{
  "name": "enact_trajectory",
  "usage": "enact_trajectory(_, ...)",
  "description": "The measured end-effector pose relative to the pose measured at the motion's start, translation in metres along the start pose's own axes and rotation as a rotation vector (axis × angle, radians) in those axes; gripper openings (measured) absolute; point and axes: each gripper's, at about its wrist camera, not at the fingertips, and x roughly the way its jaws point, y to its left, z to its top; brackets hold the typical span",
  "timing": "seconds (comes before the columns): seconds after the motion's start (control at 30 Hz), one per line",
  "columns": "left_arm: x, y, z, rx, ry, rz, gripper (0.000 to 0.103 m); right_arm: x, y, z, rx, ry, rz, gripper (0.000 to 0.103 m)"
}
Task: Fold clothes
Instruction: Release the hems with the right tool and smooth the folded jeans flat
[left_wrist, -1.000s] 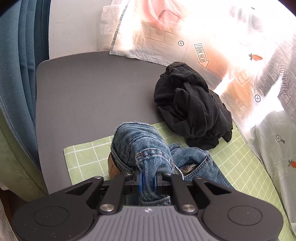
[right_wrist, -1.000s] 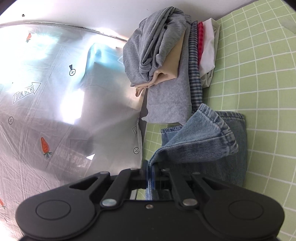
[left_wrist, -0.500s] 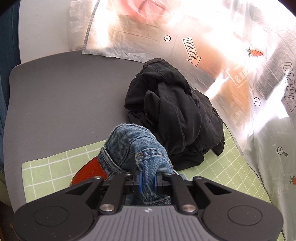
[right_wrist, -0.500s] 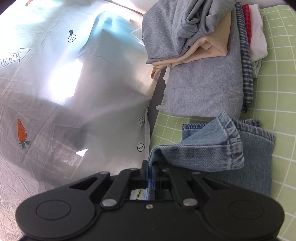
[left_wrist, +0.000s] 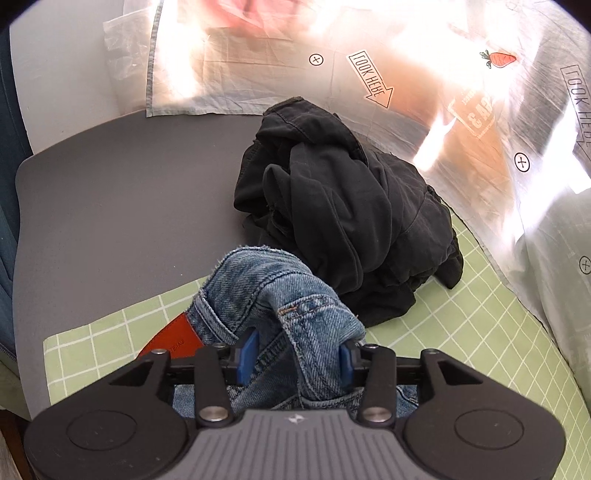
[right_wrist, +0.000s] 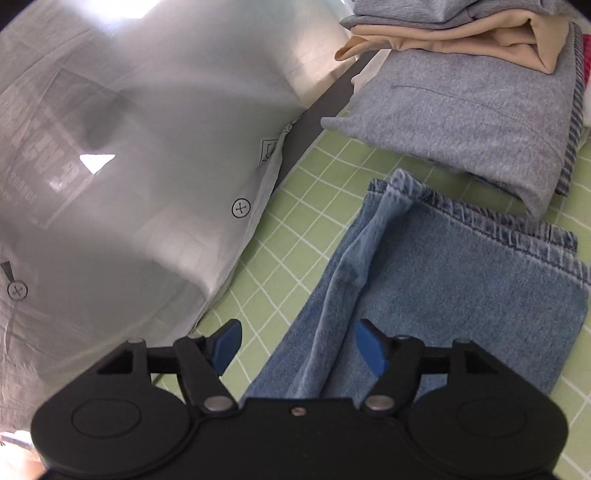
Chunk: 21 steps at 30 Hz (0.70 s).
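The blue jeans (left_wrist: 269, 295) bulge up at the waistband between the fingers of my left gripper (left_wrist: 295, 358), whose jaws are opening. Its blue pads (left_wrist: 246, 352) stand apart and no longer pinch the denim. A red-brown leather patch (left_wrist: 173, 341) shows on the waistband. In the right wrist view the jeans' leg (right_wrist: 443, 295) lies flat on the green checked mat (right_wrist: 295, 206), hem towards the folded stack. My right gripper (right_wrist: 299, 347) hovers over a fold in the leg. Its jaws are opening wide and grip nothing.
A crumpled black garment (left_wrist: 347, 229) lies just beyond the jeans, partly on the mat (left_wrist: 480, 332) and partly on the grey table (left_wrist: 129, 192). A folded stack with a grey sweatshirt (right_wrist: 461, 122) under a beige piece (right_wrist: 461, 40) lies beyond the hem. A printed translucent sheet (right_wrist: 110, 184) hangs along the table's edge.
Both grippers were shut on the denim and have now opened. The jeans' leg, held up before, now lies flat on the mat. The right gripper rolled and moved closer to the folded stack.
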Motion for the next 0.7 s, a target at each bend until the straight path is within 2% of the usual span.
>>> enact_trajectory(0.03, -0.005, 0.002, -0.001, 0.011, -0.013, -0.005, 0.049, -0.003, 0.002, -0.008, -0.064, 0.001, -0.019, 0.072)
enact_trajectory(0.1, -0.011, 0.008, -0.001, 0.009, -0.024, -0.020, 0.054, -0.008, 0.010, -0.029, -0.250, 0.002, -0.060, 0.084)
enact_trajectory(0.17, -0.015, 0.015, 0.002, -0.036, -0.024, -0.052, 0.055, -0.009, 0.017, -0.049, -0.395, 0.040, -0.081, 0.087)
enact_trajectory(0.27, -0.019, 0.025, 0.009, -0.120, -0.003, -0.117, 0.055, -0.012, 0.027, -0.077, -0.509, 0.082, -0.084, 0.089)
enact_trajectory(0.33, -0.020, 0.026, 0.014, -0.137, 0.017, -0.126, 0.055, -0.014, 0.030, -0.090, -0.519, 0.102, -0.074, 0.090)
enact_trajectory(0.37, -0.018, 0.026, 0.017, -0.141, 0.046, -0.119, 0.057, -0.015, 0.032, -0.095, -0.518, 0.114, -0.065, 0.091)
enact_trajectory(0.43, -0.005, 0.033, 0.021, -0.212, 0.181, -0.101, 0.081, -0.015, 0.035, -0.102, -0.518, 0.123, -0.063, 0.091)
enact_trajectory(0.47, 0.007, 0.041, 0.021, -0.292, 0.269, -0.109, 0.082, -0.015, 0.035, -0.104, -0.514, 0.128, -0.066, 0.093)
enact_trajectory(0.5, 0.015, 0.047, 0.018, -0.350, 0.323, -0.128, 0.080, -0.014, 0.036, -0.106, -0.507, 0.137, -0.061, 0.093)
enact_trajectory(0.53, 0.018, 0.050, 0.016, -0.378, 0.342, -0.147, 0.080, -0.015, 0.036, -0.108, -0.503, 0.143, -0.052, 0.093)
enact_trajectory(0.57, 0.015, 0.050, 0.015, -0.366, 0.321, -0.143, 0.079, -0.014, 0.036, -0.110, -0.506, 0.148, -0.051, 0.093)
enact_trajectory(0.63, -0.008, 0.040, 0.015, -0.237, 0.185, -0.105, 0.081, -0.015, 0.039, -0.113, -0.527, 0.155, -0.055, 0.093)
enact_trajectory(0.7, -0.032, 0.034, 0.016, -0.167, 0.030, -0.133, 0.081, -0.017, 0.044, -0.115, -0.560, 0.153, -0.055, 0.094)
